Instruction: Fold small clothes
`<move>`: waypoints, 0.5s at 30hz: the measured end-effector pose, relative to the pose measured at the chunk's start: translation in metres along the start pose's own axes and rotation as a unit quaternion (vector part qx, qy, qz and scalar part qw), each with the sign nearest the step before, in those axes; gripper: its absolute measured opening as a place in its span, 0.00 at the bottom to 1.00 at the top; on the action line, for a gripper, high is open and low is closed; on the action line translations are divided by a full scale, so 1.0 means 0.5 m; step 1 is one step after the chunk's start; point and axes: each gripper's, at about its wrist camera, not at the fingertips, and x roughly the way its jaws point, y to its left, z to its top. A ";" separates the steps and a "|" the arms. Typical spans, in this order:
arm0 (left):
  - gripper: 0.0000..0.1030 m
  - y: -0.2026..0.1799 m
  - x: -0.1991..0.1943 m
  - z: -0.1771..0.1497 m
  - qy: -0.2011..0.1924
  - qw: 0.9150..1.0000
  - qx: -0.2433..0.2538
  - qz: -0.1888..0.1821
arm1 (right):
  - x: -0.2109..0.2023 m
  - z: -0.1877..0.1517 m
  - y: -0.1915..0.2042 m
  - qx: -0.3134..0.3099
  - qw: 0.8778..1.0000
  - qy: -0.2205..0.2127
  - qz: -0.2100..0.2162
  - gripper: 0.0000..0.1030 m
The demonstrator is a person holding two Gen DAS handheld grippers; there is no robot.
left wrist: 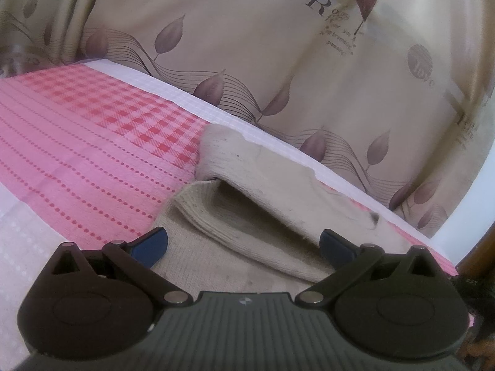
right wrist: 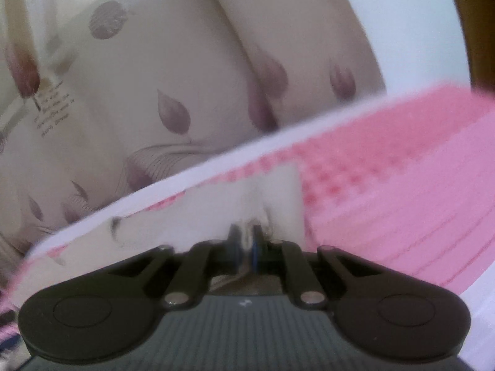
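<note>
While the fold is half made: the beige garment (left wrist: pixel 247 191) lies on the pink cloth (left wrist: pixel 77 142).
Left tongs (left wrist: pixel 244 244): spread wide, garment between and ahead of the tips, likely steadying.
Right tongs (right wrist: pixel 246 241): pressed together, pinching a garment edge, probably to carry it over.
Left view only: the raised fold.
Right view only: the pinch, blurred.

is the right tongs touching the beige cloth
Touching. The right wrist view shows the right tongs shut on a pinched fold of the beige cloth, fabric bunched between the fingers.
</note>
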 end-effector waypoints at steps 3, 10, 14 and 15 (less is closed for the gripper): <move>1.00 -0.001 0.001 0.000 0.000 1.000 0.002 0.001 | 0.033 0.001 0.004 -0.015 0.999 0.047 -0.003 0.07; 1.00 -0.002 0.000 0.000 0.000 1.000 0.005 0.004 | -0.018 0.008 -0.077 0.100 0.994 0.031 0.033 0.08; 1.00 -0.004 -0.001 0.000 0.000 1.000 0.007 0.006 | -0.131 -0.014 -0.147 0.157 0.986 0.018 0.055 0.08; 1.00 -0.004 -0.001 -0.001 -0.001 1.000 0.007 0.005 | -0.160 -0.023 -0.163 0.165 0.984 0.026 0.067 0.08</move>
